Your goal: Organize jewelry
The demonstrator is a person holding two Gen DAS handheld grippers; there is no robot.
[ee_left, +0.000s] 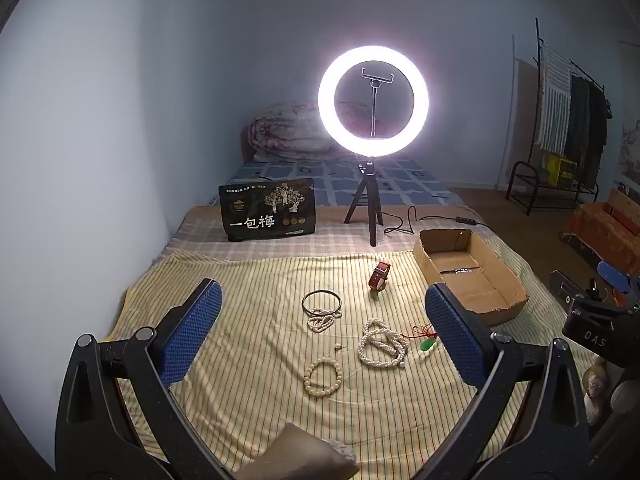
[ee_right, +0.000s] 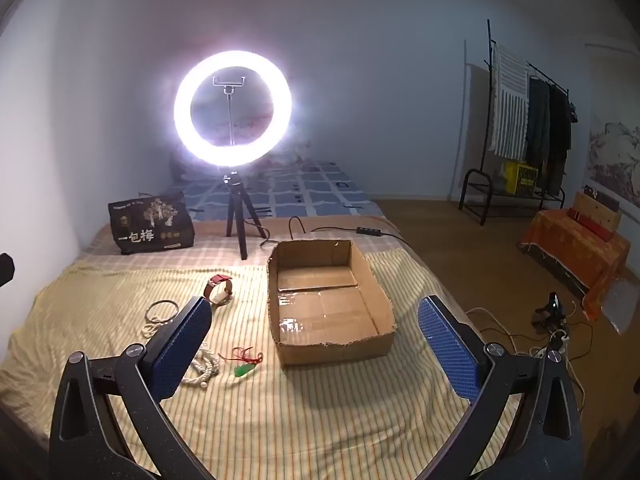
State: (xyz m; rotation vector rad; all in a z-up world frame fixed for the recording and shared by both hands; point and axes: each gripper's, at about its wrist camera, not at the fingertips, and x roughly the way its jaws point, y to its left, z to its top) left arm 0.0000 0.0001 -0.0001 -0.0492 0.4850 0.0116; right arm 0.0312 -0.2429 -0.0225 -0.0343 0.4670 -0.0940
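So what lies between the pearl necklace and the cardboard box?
In the right wrist view, a green pendant on a red cord lies between the pearl necklace and the cardboard box.

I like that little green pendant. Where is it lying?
In the left wrist view, the green pendant lies on the striped cloth, right of the pearl necklace, near the cardboard box.

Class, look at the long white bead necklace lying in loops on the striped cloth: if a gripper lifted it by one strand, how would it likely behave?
The white bead necklace lies in loose overlapping loops, so it is probably floppy and would dangle and swing. Its round, smooth-looking beads may slip between flat pads. A trailing loop could perhaps snag the red cord close beside it.
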